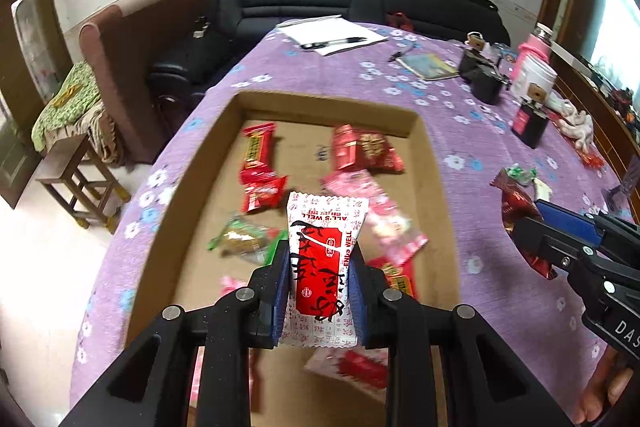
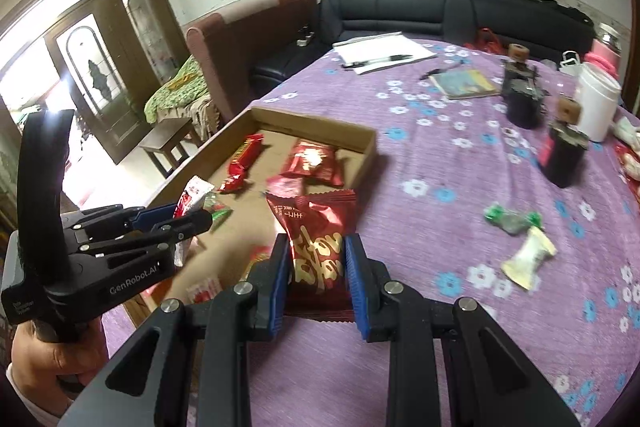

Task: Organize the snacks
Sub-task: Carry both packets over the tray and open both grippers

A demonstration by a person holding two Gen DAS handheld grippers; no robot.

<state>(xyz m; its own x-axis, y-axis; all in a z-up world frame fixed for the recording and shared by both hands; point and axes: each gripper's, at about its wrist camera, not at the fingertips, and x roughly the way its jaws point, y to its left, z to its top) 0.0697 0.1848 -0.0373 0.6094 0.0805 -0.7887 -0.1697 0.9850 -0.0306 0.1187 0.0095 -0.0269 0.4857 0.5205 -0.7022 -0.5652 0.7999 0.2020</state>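
My left gripper point(image 1: 320, 259) is shut on a white and red snack packet point(image 1: 326, 247) and holds it above the cardboard tray point(image 1: 436, 167), which holds several red, pink and green snacks. My right gripper point(image 2: 318, 251) is shut on a dark red snack packet point(image 2: 316, 231) and holds it over the purple tablecloth, just right of the tray point(image 2: 368, 151). The right gripper also shows in the left wrist view point(image 1: 532, 239). The left gripper also shows in the right wrist view point(image 2: 192, 215). A green-ended candy point(image 2: 512, 219) and a cream wrapped snack point(image 2: 528, 259) lie loose on the cloth.
Farther back on the table are white papers with a pen point(image 2: 380, 57), a booklet point(image 2: 464, 83), black jars point(image 2: 524, 103), a white tub point(image 2: 596, 103) and a pink bottle point(image 1: 532, 55). A black sofa point(image 2: 440, 11) and a wooden stool point(image 1: 80, 179) stand beyond the table edge.
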